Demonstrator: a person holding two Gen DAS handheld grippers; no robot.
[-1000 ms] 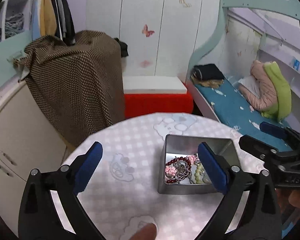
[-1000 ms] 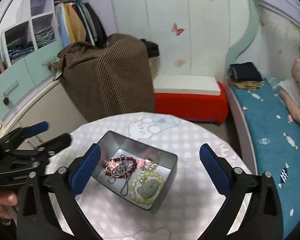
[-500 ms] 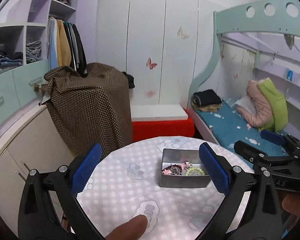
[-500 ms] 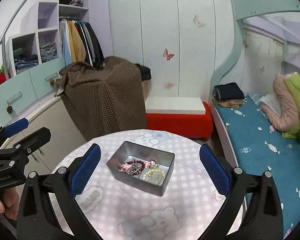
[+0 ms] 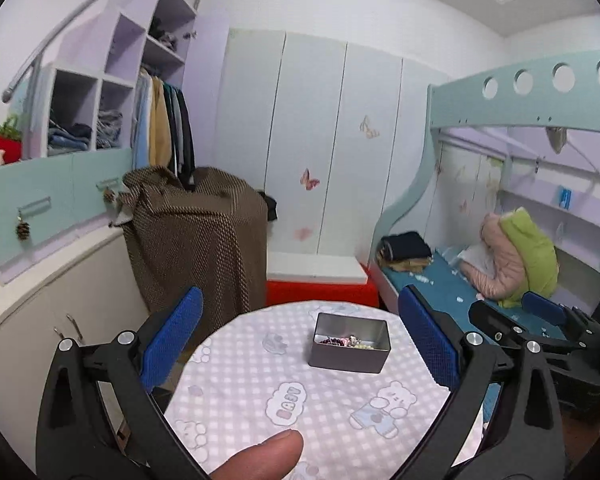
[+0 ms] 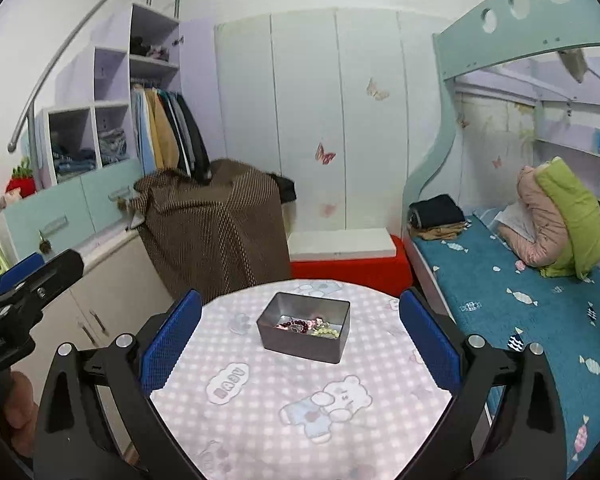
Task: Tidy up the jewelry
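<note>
A grey metal tin (image 5: pixel 350 345) (image 6: pixel 305 332) stands on the round checked table (image 5: pixel 260 392) (image 6: pixel 284 400). Inside it lie a dark red bead bracelet (image 6: pixel 293 325), a pale green bead bracelet (image 6: pixel 327 332) and small pink pieces. My left gripper (image 5: pixel 300 344) is open, held high and well back from the tin, nothing between its blue pads. My right gripper (image 6: pixel 300 338) is open too, equally far back and empty. Each gripper shows at the edge of the other's view.
A brown dotted cloth (image 5: pixel 196 240) drapes furniture behind the table. A red and white bench (image 6: pixel 348 258) sits by the wardrobe. A bunk bed with blue mattress (image 6: pixel 512 296) is on the right, cabinets (image 5: pixel 40 320) on the left. A thumb (image 5: pixel 260 456) shows at the bottom.
Both grippers have pulled up and back from the tin, which now looks much smaller and farther. Both stayed open. The jewelry stays in the tin.
</note>
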